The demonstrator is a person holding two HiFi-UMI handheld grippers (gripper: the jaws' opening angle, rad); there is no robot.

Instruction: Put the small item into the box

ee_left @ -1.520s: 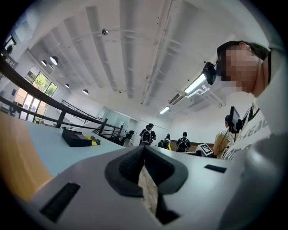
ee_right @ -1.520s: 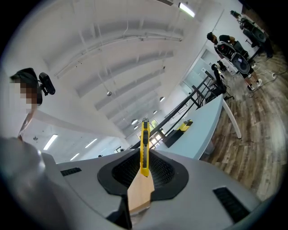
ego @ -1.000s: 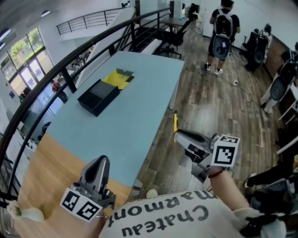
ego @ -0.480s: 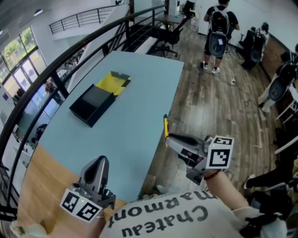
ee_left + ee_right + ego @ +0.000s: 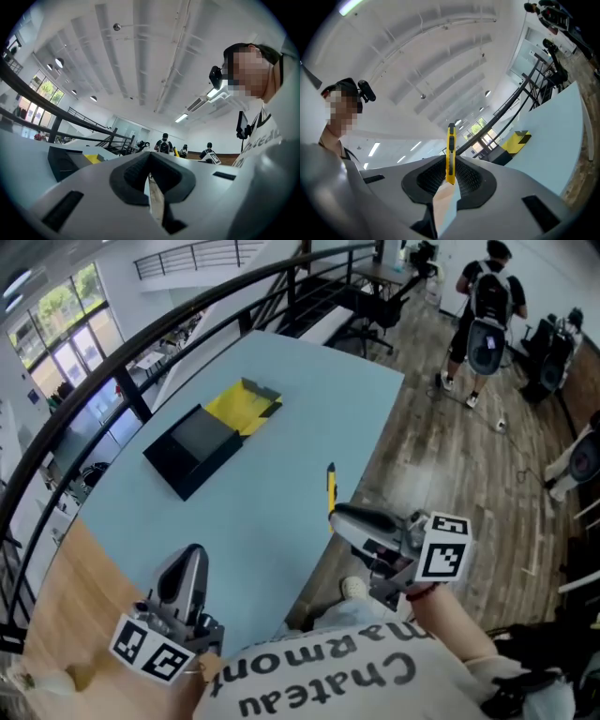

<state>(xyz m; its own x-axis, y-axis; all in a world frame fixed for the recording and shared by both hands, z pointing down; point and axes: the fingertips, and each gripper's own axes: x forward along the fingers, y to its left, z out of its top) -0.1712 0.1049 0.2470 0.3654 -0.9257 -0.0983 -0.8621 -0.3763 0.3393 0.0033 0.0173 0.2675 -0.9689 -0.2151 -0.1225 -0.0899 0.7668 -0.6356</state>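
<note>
A slim yellow utility knife (image 5: 331, 487) (image 5: 450, 152) stands clamped between the jaws of my right gripper (image 5: 339, 517) (image 5: 450, 174), which is shut on it at the near right edge of the pale blue table (image 5: 281, 437). An open black box (image 5: 196, 448) (image 5: 499, 158) with a yellow lid flap (image 5: 240, 406) (image 5: 517, 141) lies on the table's far left, well away from both grippers. My left gripper (image 5: 184, 570) (image 5: 149, 174) hovers over the near left table edge, shut with nothing held.
A black railing (image 5: 141, 334) runs along the table's far left side. Wooden floor (image 5: 450, 456) lies to the right. A person with a backpack (image 5: 483, 306) stands far off among office chairs (image 5: 375, 310).
The view has shifted, so the table and box sit slightly more to the right in the head view. My right gripper still holds the knife at the table edge; the left has barely moved.
</note>
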